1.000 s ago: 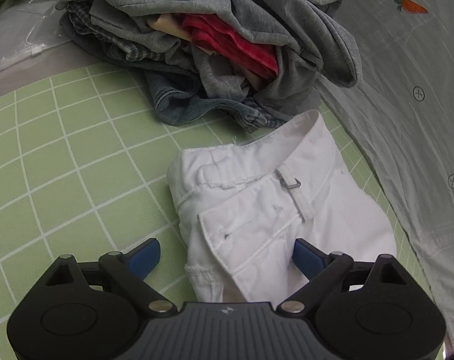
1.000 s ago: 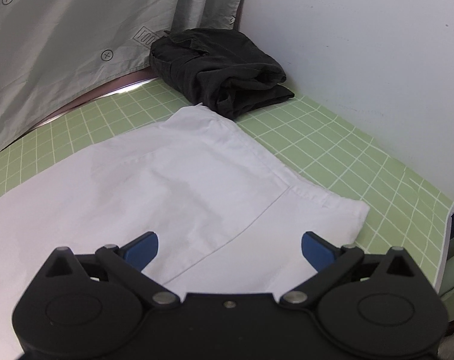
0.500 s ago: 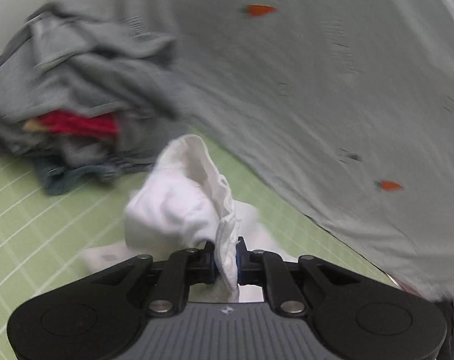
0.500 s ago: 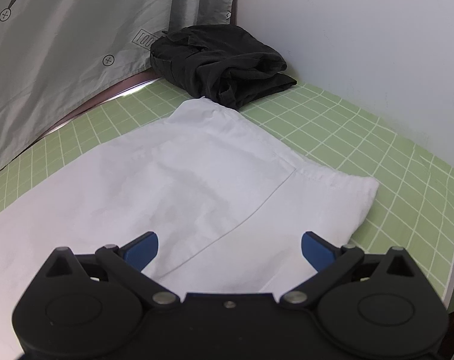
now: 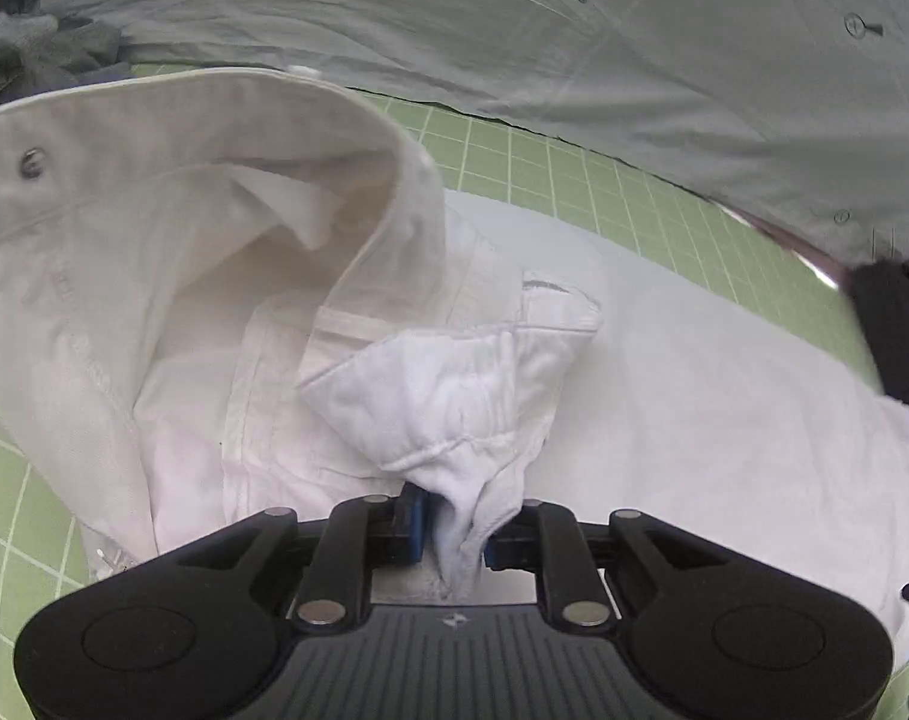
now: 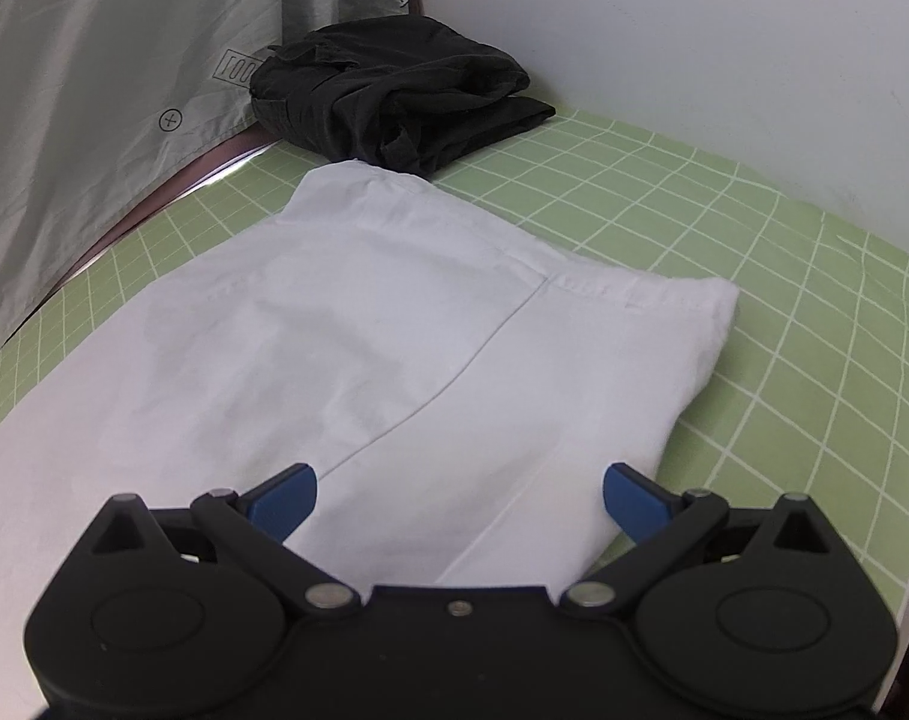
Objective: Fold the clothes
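The left tool (image 5: pixel 451 531) grips a bunch of the white trousers (image 5: pixel 394 324) at the waist end, jaws easing apart, lifting it over the legs spread on the bench (image 6: pixel 784 312). A fold is under way (waist toward hems, I judge). The right tool (image 6: pixel 460 489) hangs open over the legs, holding nothing. Next: lay the waist flat and release.
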A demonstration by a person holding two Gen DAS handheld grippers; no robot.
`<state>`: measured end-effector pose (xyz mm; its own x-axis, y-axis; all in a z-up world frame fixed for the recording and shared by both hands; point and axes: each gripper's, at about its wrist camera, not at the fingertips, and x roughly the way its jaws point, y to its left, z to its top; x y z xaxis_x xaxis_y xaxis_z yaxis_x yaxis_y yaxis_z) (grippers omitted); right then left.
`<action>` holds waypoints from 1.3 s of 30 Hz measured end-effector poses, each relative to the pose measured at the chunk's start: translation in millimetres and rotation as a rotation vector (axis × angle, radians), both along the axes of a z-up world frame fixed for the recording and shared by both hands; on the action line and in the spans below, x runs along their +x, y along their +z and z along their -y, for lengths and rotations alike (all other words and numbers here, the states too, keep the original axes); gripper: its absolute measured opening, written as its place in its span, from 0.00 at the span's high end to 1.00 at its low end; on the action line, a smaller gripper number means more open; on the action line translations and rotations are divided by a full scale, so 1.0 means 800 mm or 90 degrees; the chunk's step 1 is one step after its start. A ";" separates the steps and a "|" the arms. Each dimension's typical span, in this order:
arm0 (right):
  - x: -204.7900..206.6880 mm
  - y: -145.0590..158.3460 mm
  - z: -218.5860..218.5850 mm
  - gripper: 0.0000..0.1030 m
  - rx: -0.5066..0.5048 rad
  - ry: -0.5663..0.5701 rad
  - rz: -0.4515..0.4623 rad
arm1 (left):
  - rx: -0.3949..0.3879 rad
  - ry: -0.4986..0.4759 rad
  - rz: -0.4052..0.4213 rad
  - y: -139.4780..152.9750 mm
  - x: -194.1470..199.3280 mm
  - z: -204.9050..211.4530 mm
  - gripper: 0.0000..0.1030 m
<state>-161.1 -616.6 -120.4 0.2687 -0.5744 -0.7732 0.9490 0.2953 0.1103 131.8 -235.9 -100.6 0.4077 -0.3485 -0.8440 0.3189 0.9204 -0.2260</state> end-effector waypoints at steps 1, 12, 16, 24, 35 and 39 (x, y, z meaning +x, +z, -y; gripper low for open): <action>-0.003 -0.002 0.002 0.00 0.003 -0.004 0.000 | -0.002 -0.008 0.001 0.005 -0.001 0.002 0.72; -0.001 -0.011 -0.002 0.00 0.014 0.000 -0.016 | -0.100 0.022 0.088 0.092 -0.025 -0.057 0.28; 0.000 -0.013 -0.006 0.00 0.018 0.006 -0.026 | -0.108 0.132 0.122 0.112 -0.015 -0.115 0.28; 0.012 -0.015 -0.008 0.00 0.021 0.021 -0.058 | -0.109 0.305 0.124 0.102 0.018 -0.210 0.27; 0.027 -0.020 -0.009 0.00 0.027 0.030 -0.105 | -0.052 0.297 0.046 0.038 0.084 -0.195 0.26; 0.029 -0.020 -0.010 0.00 0.026 0.025 -0.108 | -0.041 0.190 0.054 0.038 0.096 -0.134 0.27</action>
<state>-137.8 -608.5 -136.2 0.1540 -0.5332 -0.8318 0.9428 0.3312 -0.0378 208.5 -128.3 -70.2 0.5675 -0.2551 -0.7828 0.0572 0.9607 -0.2716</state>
